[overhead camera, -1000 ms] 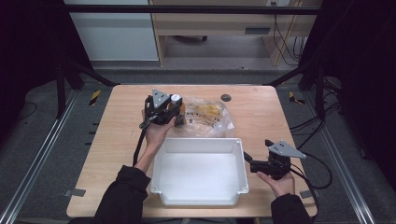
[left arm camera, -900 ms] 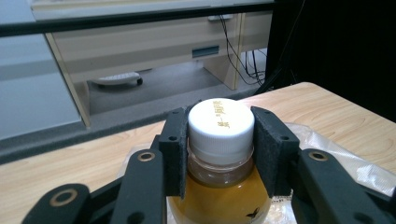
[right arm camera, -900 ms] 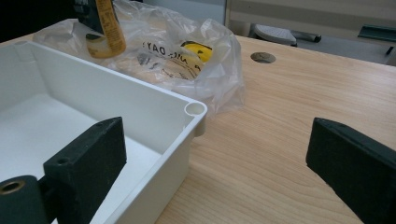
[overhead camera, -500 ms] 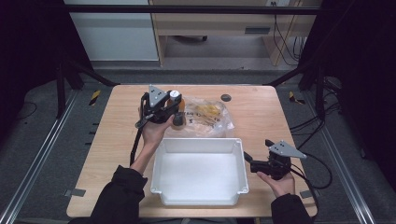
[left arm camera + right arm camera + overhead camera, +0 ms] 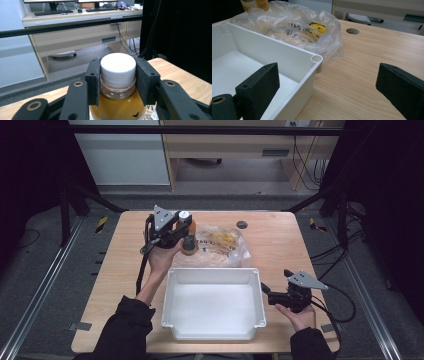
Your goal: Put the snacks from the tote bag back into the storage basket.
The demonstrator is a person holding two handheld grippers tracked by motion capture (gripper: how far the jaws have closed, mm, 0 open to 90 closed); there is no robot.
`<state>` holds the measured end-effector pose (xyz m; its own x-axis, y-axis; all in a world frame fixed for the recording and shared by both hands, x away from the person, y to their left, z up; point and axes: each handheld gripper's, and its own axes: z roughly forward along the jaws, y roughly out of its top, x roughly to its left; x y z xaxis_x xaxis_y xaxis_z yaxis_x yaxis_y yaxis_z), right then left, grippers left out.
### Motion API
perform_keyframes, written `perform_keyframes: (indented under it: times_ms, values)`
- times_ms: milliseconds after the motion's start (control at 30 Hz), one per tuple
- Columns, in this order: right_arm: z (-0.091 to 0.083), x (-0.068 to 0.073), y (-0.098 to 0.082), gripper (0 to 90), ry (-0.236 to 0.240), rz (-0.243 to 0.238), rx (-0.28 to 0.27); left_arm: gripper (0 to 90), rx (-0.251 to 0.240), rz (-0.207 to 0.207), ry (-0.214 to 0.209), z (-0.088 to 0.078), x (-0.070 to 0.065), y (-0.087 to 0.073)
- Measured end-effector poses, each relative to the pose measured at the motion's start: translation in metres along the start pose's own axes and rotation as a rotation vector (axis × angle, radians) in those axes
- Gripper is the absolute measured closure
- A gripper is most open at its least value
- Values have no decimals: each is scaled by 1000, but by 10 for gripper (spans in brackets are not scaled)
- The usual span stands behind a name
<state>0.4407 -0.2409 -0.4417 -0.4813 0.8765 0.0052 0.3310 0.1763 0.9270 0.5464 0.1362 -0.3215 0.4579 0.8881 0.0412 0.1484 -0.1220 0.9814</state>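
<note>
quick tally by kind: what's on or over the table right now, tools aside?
Bottles: 1, amber bottle with white cap, held in the left tool
Plastic bags: 1, clear plastic bag
Bins: 1, white bin
Total: 3

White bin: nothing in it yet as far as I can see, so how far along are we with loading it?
Nothing is loaded: the white bin sits empty. In hand: the left gripper is shut on the white-capped bottle of amber liquid, gripping at the cap, beyond the bin's far left corner. The right gripper waits open at the bin's right rim. Probably left: the bottle, then perhaps the clear plastic bag lying behind the bin.
</note>
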Motion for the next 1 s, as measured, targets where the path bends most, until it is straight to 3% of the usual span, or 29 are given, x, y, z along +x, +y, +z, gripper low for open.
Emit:
perform_keyframes:
  times_ms: [433,1000]
  values:
    - [0,0,0,53,2,1,-3,590,-26,9,3,-14,0,18]
    - [-1,0,0,55,-1,2,-4,590,-33,12,-48,-40,-13,24]
